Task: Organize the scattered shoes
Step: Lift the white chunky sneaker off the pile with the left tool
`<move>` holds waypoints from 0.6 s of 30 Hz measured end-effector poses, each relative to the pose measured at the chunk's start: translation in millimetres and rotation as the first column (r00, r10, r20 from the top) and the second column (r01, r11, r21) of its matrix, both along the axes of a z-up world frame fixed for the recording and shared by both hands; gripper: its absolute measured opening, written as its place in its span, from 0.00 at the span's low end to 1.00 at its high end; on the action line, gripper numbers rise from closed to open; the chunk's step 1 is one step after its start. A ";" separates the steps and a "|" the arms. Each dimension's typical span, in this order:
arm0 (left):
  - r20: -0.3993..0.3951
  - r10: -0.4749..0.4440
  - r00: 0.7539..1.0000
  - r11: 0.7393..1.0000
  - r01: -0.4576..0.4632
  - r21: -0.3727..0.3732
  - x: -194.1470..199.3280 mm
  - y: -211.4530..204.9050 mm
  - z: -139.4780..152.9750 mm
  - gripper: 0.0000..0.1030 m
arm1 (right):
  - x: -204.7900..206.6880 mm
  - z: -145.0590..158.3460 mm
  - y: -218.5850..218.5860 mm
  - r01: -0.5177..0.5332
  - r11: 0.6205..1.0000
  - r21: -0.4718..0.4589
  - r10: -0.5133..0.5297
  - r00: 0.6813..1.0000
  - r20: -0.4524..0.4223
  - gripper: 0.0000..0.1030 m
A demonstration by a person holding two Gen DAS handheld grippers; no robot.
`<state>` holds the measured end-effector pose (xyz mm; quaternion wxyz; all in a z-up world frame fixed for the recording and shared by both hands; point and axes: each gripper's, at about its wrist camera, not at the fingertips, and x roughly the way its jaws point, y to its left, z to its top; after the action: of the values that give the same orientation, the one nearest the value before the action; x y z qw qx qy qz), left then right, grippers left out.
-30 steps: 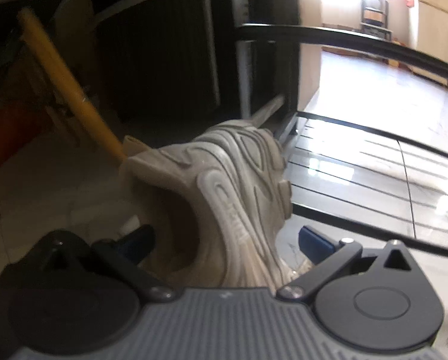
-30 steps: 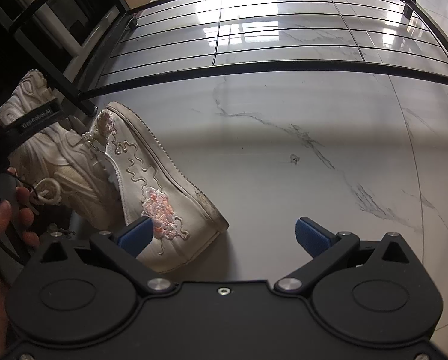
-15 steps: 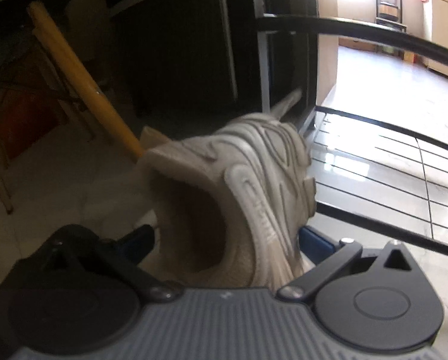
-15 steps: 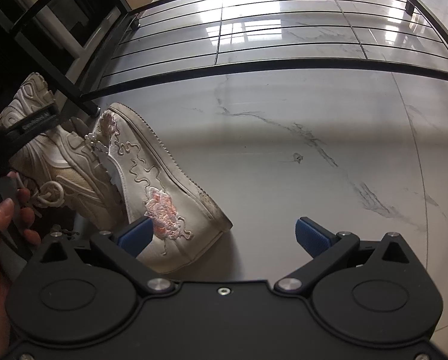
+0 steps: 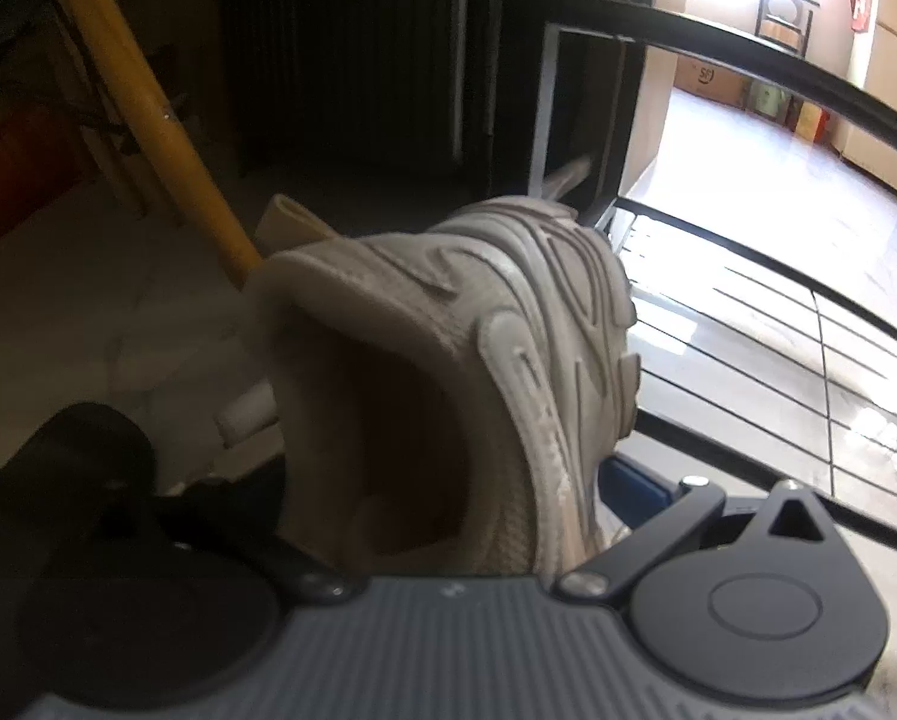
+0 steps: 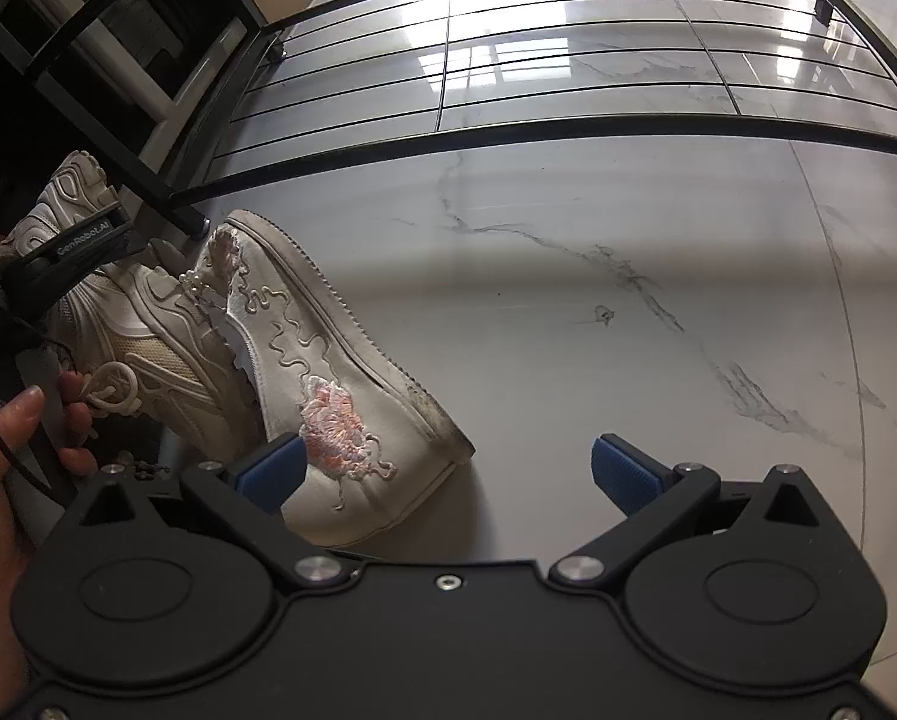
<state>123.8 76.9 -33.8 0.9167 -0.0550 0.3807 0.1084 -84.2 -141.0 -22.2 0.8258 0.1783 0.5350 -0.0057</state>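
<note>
Shoes: left hand-held gripper (image 5: 448,480) pinches sneaker (image 5: 448,372); right hand-held gripper (image 6: 448,468) spread over marble floor (image 6: 628,276) beside embroidered shoe (image 6: 334,396)

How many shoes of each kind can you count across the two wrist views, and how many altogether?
Chunky beige sneaker: 1, held in the left gripper
Cream embroidered slip-on shoe: 1, lying on the marble floor
Total: 2 shoes

Black tongs (image 6: 445,474), blue pads (image 6: 625,473); silver screws.
</note>
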 end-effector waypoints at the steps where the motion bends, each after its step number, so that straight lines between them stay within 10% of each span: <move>1: -0.011 0.002 1.000 1.000 -0.002 0.003 0.5 0.9 -1.0 0.99 | 0.1 -0.1 -0.1 0.000 1.000 0.001 0.000 1.000 0.000 1.00; 18: 0.012 0.041 0.999 0.999 -0.041 -0.008 -15.6 2.1 3.1 0.92 | 0.0 -0.2 -1.5 0.009 1.000 0.007 -0.009 1.000 0.001 1.00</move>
<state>108.1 78.9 -30.7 0.9164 -0.0668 0.3743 0.1253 -84.1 -142.5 -22.4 0.8256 0.1833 0.5336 -0.0073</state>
